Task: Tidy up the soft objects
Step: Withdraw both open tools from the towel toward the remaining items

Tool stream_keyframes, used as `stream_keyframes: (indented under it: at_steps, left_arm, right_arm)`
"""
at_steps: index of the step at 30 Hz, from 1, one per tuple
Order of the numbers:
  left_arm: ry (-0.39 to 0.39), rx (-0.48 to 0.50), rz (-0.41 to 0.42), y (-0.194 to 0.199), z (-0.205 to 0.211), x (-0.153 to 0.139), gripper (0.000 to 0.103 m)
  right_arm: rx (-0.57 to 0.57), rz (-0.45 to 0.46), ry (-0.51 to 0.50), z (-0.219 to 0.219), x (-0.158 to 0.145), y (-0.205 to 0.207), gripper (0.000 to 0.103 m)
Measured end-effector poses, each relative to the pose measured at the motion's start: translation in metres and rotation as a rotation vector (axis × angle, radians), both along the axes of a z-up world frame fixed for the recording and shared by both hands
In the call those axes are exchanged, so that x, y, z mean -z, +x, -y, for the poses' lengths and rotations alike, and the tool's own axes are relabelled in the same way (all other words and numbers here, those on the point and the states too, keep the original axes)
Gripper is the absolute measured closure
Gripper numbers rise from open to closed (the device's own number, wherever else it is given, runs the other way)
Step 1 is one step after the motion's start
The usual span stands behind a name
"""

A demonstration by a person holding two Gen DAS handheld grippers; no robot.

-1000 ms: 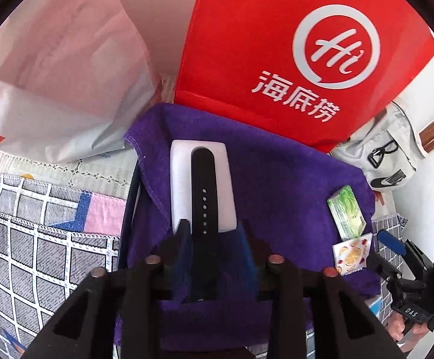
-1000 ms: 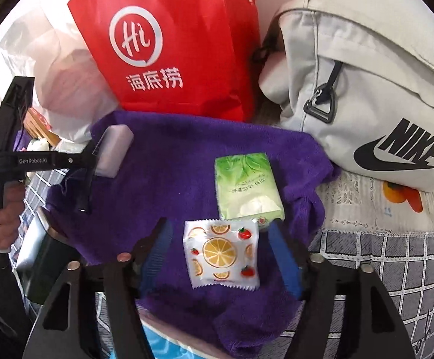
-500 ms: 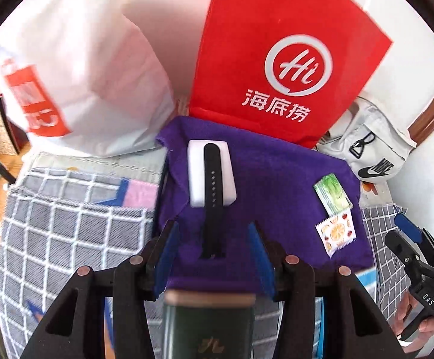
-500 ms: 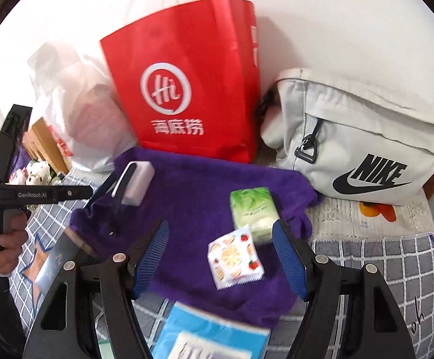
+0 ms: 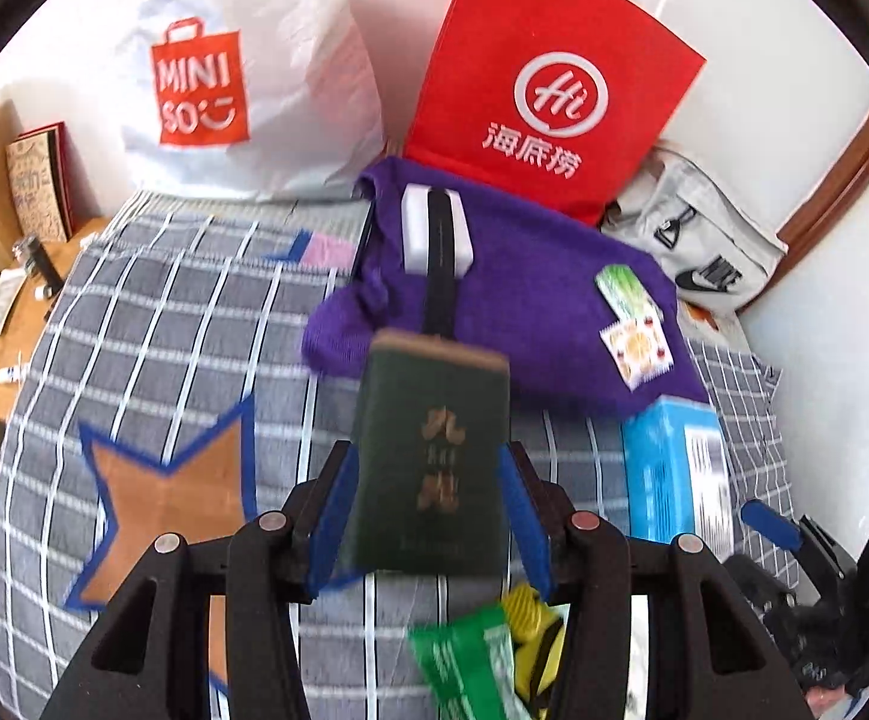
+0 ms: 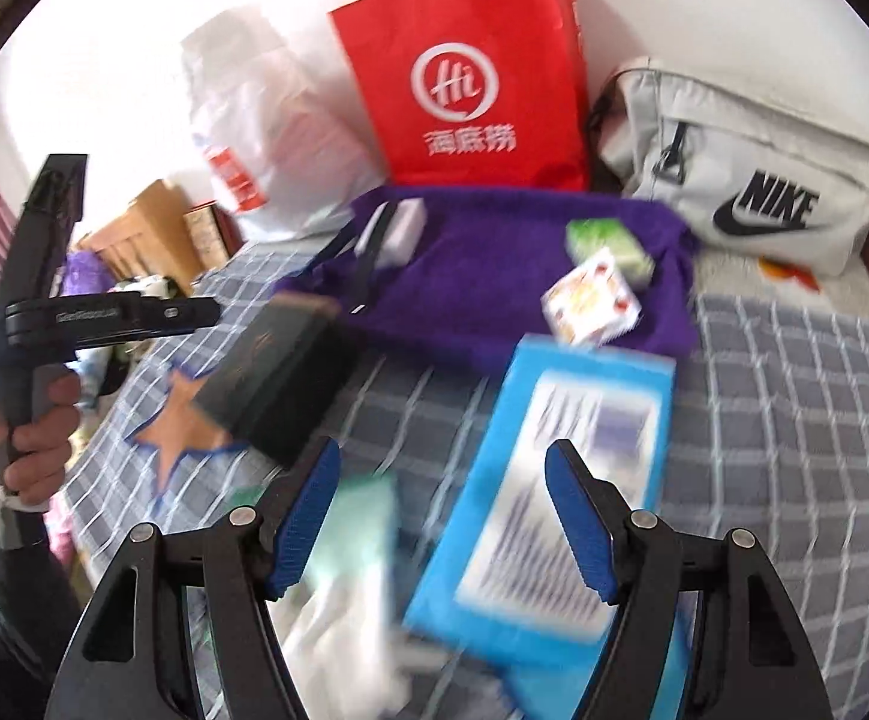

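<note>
A purple towel [image 5: 530, 276] lies on the checked bedcover. On it are a white box with a black strap [image 5: 437, 234], a green tissue pack [image 5: 623, 291] and an orange-print packet [image 5: 635, 348]. My left gripper [image 5: 431, 516] is open, its blue pads on either side of a dark green box [image 5: 434, 468] without touching it. My right gripper [image 6: 440, 516] is open and empty above a blue pack [image 6: 554, 480]. The towel [image 6: 494, 264] and dark box [image 6: 278, 372] also show in the right wrist view.
A red paper bag [image 5: 548, 90], a white Miniso bag [image 5: 224, 84] and a grey Nike pouch [image 6: 746, 168] stand at the back. A blue pack [image 5: 674, 462] and green wrappers [image 5: 476, 666] lie on the bedcover [image 5: 164, 330]. A wooden bedside table [image 5: 8, 300] is left.
Both grippers have pulled back from the purple towel. The left gripper let go of the black strap and now frames the dark green box. The right gripper left the orange packet.
</note>
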State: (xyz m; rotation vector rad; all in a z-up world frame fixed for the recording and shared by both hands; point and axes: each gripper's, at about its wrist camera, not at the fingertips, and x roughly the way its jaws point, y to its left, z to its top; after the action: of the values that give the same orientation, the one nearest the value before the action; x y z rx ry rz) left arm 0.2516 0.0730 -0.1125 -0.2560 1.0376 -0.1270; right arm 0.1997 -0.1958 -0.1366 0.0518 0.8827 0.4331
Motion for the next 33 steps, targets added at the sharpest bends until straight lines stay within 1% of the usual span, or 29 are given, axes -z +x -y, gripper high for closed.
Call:
stream_keyframes:
  at_steps: [1,2,3,5,9,12,16,19,20,21,22,25,28,30,33]
  left_arm:
    - [-0.003,-0.001,-0.002,-0.006,0.0,0.001,0.057]
    - [-0.007,-0.001,-0.006,-0.012,0.0,0.003,0.057]
    - [-0.011,0.001,-0.007,-0.019,0.0,0.004,0.057]
    - [-0.022,0.006,0.001,-0.032,0.001,0.005,0.057]
    - [-0.039,0.013,0.006,-0.053,0.001,0.009,0.057]
    - [-0.059,0.004,0.004,-0.066,-0.003,0.016,0.055]
    - [-0.086,0.004,-0.012,-0.081,-0.007,0.027,0.055]
    - [-0.088,0.003,-0.026,-0.087,-0.012,0.034,0.054]
    - [-0.089,0.0,-0.03,-0.089,-0.015,0.036,0.054]
    - [-0.091,-0.004,-0.033,-0.09,-0.017,0.038,0.054]
    - [-0.091,-0.006,-0.034,-0.092,-0.02,0.039,0.054]
    - [-0.09,-0.02,-0.042,-0.096,-0.029,0.043,0.054]
    - [-0.087,-0.027,-0.057,-0.098,-0.034,0.049,0.054]
    - [-0.081,-0.036,-0.072,-0.097,-0.035,0.052,0.054]
    - [-0.073,-0.025,-0.082,-0.098,-0.031,0.057,0.054]
  right_arm:
    - [-0.013,0.009,-0.001,-0.004,-0.001,-0.01,0.037]
    - [-0.029,0.017,-0.005,-0.009,-0.001,-0.019,0.042]
    - [-0.053,0.025,-0.012,-0.015,-0.001,-0.029,0.051]
    - [-0.101,0.024,-0.018,-0.027,0.001,-0.045,0.059]
    - [-0.161,0.009,-0.048,-0.05,0.011,-0.07,0.062]
    - [-0.183,-0.004,-0.077,-0.061,0.019,-0.083,0.062]
    - [-0.187,-0.025,-0.119,-0.072,0.032,-0.086,0.062]
    - [-0.161,-0.032,-0.192,-0.081,0.043,-0.081,0.063]
    - [-0.149,-0.03,-0.221,-0.084,0.047,-0.079,0.068]
    - [-0.145,-0.034,-0.245,-0.086,0.051,-0.077,0.075]
    - [-0.147,-0.04,-0.251,-0.088,0.054,-0.076,0.078]
    - [-0.137,-0.019,-0.22,-0.087,0.049,-0.077,0.081]
    - [-0.137,0.008,-0.109,-0.081,0.033,-0.082,0.081]
    - [-0.14,0.031,-0.06,-0.078,0.022,-0.086,0.081]
    - [-0.116,0.062,-0.039,-0.07,0.011,-0.091,0.081]
